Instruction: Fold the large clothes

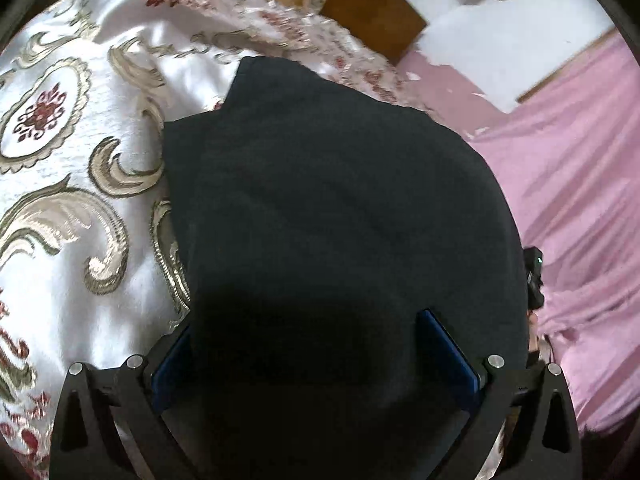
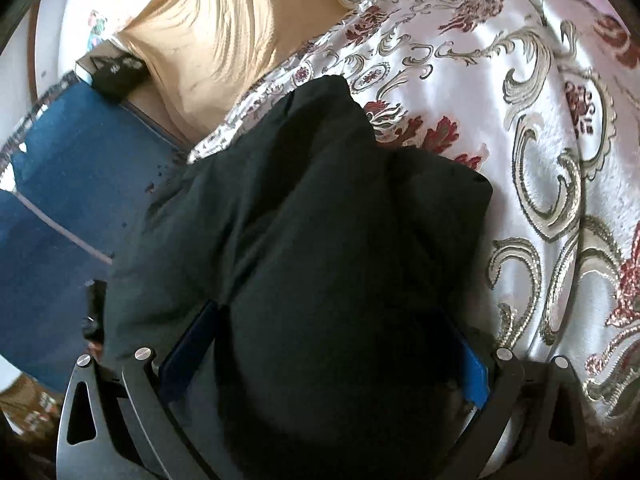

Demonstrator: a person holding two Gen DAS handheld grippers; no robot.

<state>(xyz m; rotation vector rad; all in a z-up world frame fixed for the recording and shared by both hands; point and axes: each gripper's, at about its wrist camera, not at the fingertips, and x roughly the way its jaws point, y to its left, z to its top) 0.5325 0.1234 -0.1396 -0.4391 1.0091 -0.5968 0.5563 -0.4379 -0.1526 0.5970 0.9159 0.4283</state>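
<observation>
— What's the biggest thing under you?

— The white satin bedspread with gold scrolls and red flowers (image 1: 80, 152); it covers the bed and carries everything else. Past its far edge my left camera shows a pink sheet (image 1: 568, 184), and my right camera shows a blue mat (image 2: 60, 200) and a pale yellow pillow (image 2: 208, 28).

— And the garment?

— The large black fabric garment (image 1: 320, 200) lies bunched on the bedspread and runs straight forward from both my tools. Its long axis heads away from me, with a narrower end farthest out.

— How do your jaws stand?

— My left gripper (image 1: 312, 344) has its blue pads wide apart, and dark cloth fills the space between them. My right gripper (image 2: 324, 344) looks the same: pads spread, cloth heaped between. I judge that I hold a thick near edge in each, but I cannot tell whether either pair truly pinches it or the cloth merely drapes over.

— Which hand is nearer the work?

— Neither, as far as I can see; each sits at the near end, the left toward the pink side, the right toward the blue. So the next move, I'd guess, carries this near edge forward along that axis onto the far end, both hands level.
</observation>
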